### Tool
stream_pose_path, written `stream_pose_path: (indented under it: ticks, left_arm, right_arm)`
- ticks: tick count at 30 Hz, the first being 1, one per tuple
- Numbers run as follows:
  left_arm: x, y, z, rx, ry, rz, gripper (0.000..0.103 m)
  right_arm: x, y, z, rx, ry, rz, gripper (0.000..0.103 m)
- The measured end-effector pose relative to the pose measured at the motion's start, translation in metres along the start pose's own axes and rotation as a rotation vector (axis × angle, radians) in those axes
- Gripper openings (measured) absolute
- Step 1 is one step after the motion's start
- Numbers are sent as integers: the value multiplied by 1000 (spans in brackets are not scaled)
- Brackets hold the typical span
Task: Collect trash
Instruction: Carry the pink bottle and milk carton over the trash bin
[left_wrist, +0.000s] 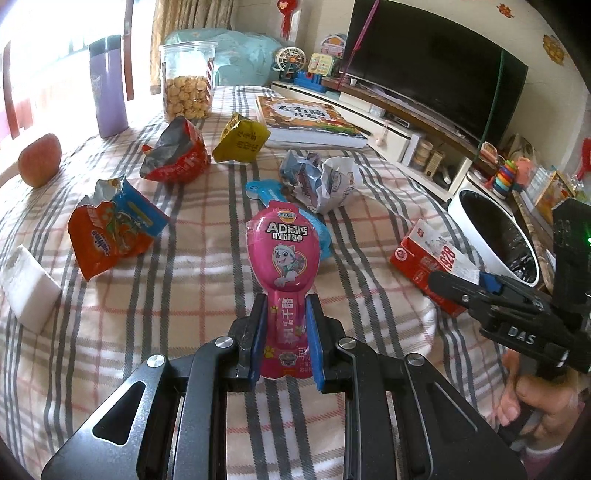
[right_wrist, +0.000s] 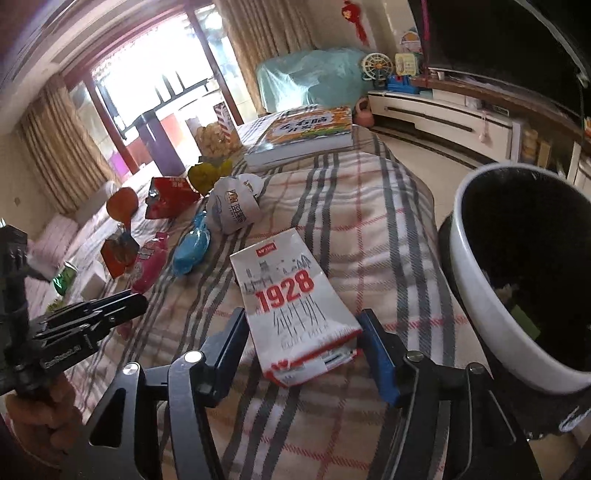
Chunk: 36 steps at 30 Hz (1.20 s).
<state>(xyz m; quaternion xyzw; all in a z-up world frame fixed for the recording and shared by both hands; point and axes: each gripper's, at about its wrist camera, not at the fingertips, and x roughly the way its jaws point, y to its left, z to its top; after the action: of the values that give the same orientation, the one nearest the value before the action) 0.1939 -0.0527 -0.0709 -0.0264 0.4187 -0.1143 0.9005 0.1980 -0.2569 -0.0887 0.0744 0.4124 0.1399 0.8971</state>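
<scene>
My left gripper is shut on the narrow end of a pink cheese-stick wrapper, held just above the plaid tablecloth. In the right wrist view my right gripper stands open astride the near end of a red-and-white "1928" carton that lies flat on the cloth; a small gap shows at each pad. The carton lies at the table's right edge, beside a white bin with a black liner. Several more wrappers lie further back: red, yellow, orange-blue, crumpled white, blue.
An apple, a purple tumbler, a biscuit jar, a thick book and a white block stand on the table. The bin sits on the floor off the right edge, with a TV stand behind it.
</scene>
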Motion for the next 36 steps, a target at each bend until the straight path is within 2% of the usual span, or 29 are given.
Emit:
stream_pose_path:
  ticks: [6, 15, 24, 36]
  left_arm:
    - [-6, -16, -1, 33, -5, -19, 19]
    - [-6, -63, 3, 114, -3, -88, 19]
    - [-3, -108, 7, 192, 0, -152, 19]
    - [2, -156, 20, 266, 0, -208, 19]
  right_arm:
    - [-4, 1, -1, -2, -9, -5, 59]
    - [-52, -25, -6, 87, -102, 0, 56]
    - [-95, -64, -10, 161, -176, -59, 56]
    - [-120, -107, -18, 239, -210, -124, 56]
